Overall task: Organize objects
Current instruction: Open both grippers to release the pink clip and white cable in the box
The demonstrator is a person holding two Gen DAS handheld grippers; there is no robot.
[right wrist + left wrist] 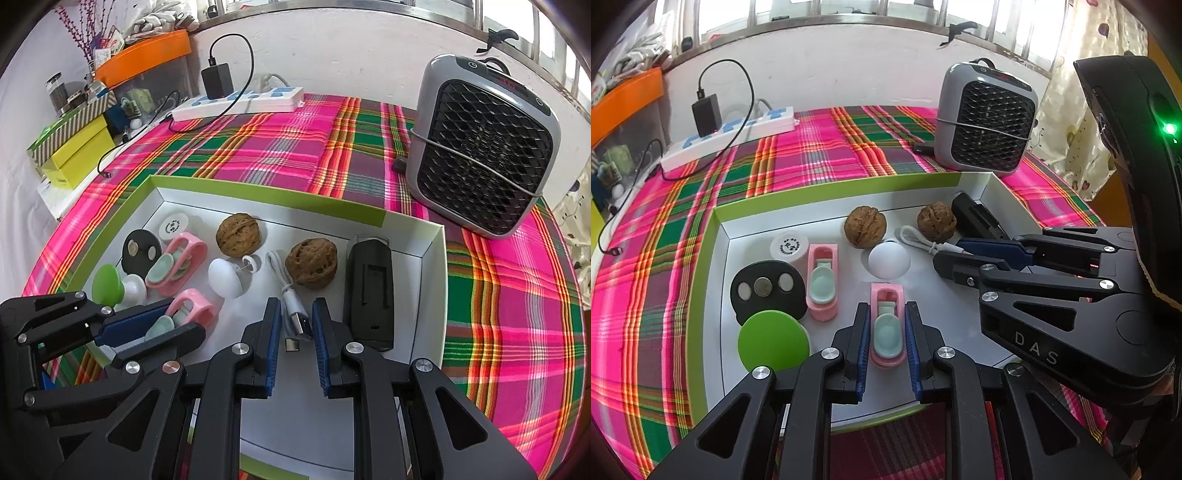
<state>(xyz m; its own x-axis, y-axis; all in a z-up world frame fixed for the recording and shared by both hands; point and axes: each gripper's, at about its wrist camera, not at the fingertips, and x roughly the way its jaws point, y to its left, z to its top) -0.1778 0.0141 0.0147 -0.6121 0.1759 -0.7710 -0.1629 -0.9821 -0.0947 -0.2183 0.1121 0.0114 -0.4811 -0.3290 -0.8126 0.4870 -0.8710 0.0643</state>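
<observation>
A white tray with a green rim (701, 280) (258, 192) holds small objects. My left gripper (886, 317) stands around a pink toy toilet (886, 328), its pads close beside it; it also shows in the right wrist view (155, 328). A second pink toilet (823, 280) lies left of it. My right gripper (294, 314) stands around the plug of a white USB cable (291, 317), with a small gap each side. Two walnuts (865, 226) (936, 220), a white dome (888, 260), a green-topped knob (774, 339), a black disc (764, 288) and a black box (369, 291) also lie in the tray.
A grey fan heater (988, 118) stands behind the tray at the right. A white power strip (731, 136) with a black charger lies at the back left. Orange and yellow boxes (77, 155) stand past the table's left edge. Plaid cloth covers the table.
</observation>
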